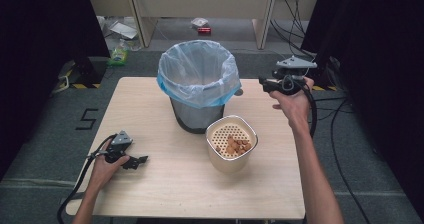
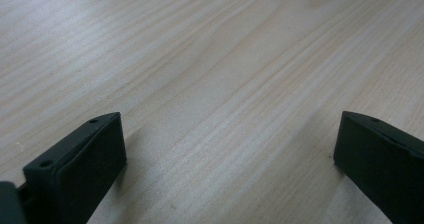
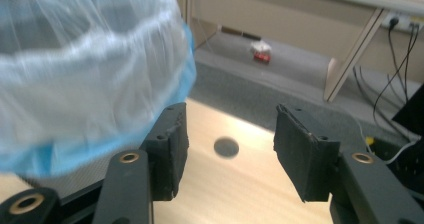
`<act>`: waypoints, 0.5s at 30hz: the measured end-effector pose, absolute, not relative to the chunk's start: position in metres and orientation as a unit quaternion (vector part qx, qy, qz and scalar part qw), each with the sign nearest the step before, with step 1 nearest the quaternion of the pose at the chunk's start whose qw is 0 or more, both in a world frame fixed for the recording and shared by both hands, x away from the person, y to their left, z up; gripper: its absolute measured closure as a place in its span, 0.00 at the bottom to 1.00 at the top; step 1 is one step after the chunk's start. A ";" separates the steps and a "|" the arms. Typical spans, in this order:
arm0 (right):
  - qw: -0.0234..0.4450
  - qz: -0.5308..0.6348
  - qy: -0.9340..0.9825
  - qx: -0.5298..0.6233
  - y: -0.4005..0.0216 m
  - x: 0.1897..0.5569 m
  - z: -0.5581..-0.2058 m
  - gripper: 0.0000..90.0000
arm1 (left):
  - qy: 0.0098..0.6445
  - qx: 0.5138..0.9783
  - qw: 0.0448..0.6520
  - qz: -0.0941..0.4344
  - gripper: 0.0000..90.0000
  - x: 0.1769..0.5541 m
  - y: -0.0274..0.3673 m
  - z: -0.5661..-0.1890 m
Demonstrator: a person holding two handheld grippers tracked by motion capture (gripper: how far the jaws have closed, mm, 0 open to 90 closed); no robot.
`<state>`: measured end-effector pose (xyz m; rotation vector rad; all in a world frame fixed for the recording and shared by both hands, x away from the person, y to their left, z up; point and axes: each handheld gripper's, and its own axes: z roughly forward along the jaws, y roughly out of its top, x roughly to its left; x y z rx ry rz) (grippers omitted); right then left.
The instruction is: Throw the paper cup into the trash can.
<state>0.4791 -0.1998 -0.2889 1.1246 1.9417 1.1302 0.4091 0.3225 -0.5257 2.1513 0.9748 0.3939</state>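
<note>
A mesh waste bin (image 1: 199,84) with a pale blue plastic liner (image 3: 85,74) stands at the middle of the wooden table (image 1: 150,109). In front of it, to the right, sits a cream container (image 1: 231,143) whose perforated insert holds several brown pieces (image 1: 235,145). My left gripper (image 1: 142,161) rests on the table near the front left; its jaws stand wide apart over bare wood (image 2: 227,159). My right gripper (image 1: 262,84) is held above the table's far right side and points at the bin. It is open (image 3: 230,154) with nothing between its jaws, and the liner is just to its left.
A small dark round spot (image 3: 226,147) marks the table beside the bin. Beyond the table's far edge, the floor holds a green bottle (image 1: 119,54), a red item (image 1: 203,30) and cables (image 1: 295,14). Black curtains close off both sides.
</note>
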 end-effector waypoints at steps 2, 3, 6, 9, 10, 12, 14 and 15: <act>0.309 0.425 0.736 0.427 -0.201 0.478 -0.293 0.52 | 0.378 0.837 0.364 0.153 0.00 0.409 0.323 -0.526; 0.309 0.422 0.737 0.428 -0.204 0.476 -0.298 0.52 | 0.378 0.838 0.364 0.152 0.00 0.409 0.323 -0.525; 0.300 0.407 0.746 0.433 -0.213 0.467 -0.324 0.51 | 0.378 0.838 0.364 0.152 0.00 0.409 0.323 -0.526; 0.292 0.398 0.752 0.437 -0.219 0.462 -0.342 0.50 | 0.378 0.838 0.364 0.151 0.00 0.409 0.323 -0.525; 0.291 0.390 0.756 0.438 -0.222 0.459 -0.352 0.50 | 0.379 0.837 0.364 0.151 0.00 0.409 0.323 -0.525; 0.289 0.386 0.758 0.439 -0.224 0.457 -0.359 0.49 | 0.378 0.837 0.364 0.152 0.00 0.409 0.323 -0.525; 0.282 0.381 0.762 0.442 -0.228 0.452 -0.372 0.49 | 0.378 0.837 0.364 0.151 0.00 0.409 0.323 -0.525; 0.279 0.377 0.763 0.444 -0.230 0.449 -0.380 0.49 | 0.378 0.838 0.364 0.152 0.00 0.409 0.323 -0.525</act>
